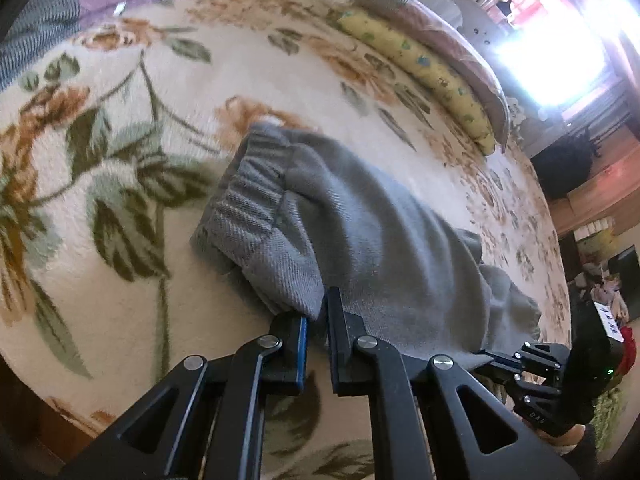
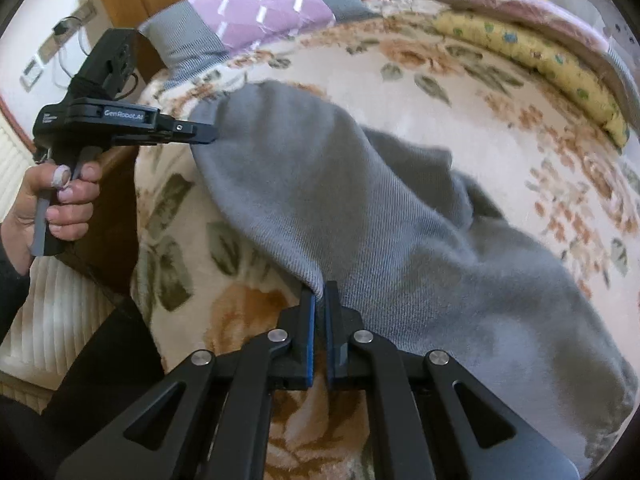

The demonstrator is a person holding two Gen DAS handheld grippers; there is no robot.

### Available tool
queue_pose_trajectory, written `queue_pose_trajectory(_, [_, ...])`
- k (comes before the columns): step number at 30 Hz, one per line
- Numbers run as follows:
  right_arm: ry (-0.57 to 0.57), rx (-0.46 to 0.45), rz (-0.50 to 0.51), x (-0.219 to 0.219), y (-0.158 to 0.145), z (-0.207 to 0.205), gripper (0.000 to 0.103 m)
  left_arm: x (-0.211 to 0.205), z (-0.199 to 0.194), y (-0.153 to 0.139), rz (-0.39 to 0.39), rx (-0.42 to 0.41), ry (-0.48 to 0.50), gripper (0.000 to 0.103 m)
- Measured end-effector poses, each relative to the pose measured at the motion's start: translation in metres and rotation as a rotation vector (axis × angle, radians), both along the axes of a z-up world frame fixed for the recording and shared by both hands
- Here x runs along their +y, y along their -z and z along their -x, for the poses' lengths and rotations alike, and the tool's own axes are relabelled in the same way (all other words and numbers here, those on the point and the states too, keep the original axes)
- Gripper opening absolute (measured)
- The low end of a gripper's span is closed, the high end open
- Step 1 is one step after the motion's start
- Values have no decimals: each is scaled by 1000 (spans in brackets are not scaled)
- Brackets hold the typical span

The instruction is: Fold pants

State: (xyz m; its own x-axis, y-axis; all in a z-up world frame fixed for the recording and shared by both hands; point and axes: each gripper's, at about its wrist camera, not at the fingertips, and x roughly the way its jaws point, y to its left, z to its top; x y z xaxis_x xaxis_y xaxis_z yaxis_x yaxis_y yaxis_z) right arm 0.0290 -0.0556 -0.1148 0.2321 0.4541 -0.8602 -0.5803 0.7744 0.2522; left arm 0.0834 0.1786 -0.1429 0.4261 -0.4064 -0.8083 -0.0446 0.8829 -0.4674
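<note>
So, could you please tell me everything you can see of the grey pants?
The pants are grey, of a soft twill-looking knit, with a ribbed elastic waistband. They lie rumpled and partly doubled over on the floral blanket. The left gripper and the right gripper each pinch an edge of the fabric, lifting it slightly. Nothing else touches them.
</note>
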Motion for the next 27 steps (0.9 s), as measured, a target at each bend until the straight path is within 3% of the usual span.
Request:
queue_pose_trajectory(9, [51, 47, -93, -17, -15, -6, 11, 12, 17, -9, -10, -28, -27, 20])
queue_pose_trajectory(12, [83, 48, -134, -24, -27, -16, 11, 16, 18, -12, 4, -23, -41, 34])
queue_pose_trajectory(14, [100, 60, -168, -28, -32, -24, 12, 23, 18, -16, 21, -27, -68, 52])
queue_pose_trajectory(17, [115, 112, -254, -35, -39, -33, 21, 31, 15, -17, 78, -27, -105, 62])
queue_pose_trajectory(20, [92, 131, -275, -34, -45, -34, 47, 37, 8, -12, 125, -4, -129, 64])
queue_pose_trajectory(24, [115, 29, -181, -33, -52, -36, 49, 32, -1, -6, 97, 14, -131, 64])
queue_pose_trajectory(27, [196, 59, -194, -45, -41, -60, 49, 30, -5, -1, 84, 21, -141, 64])
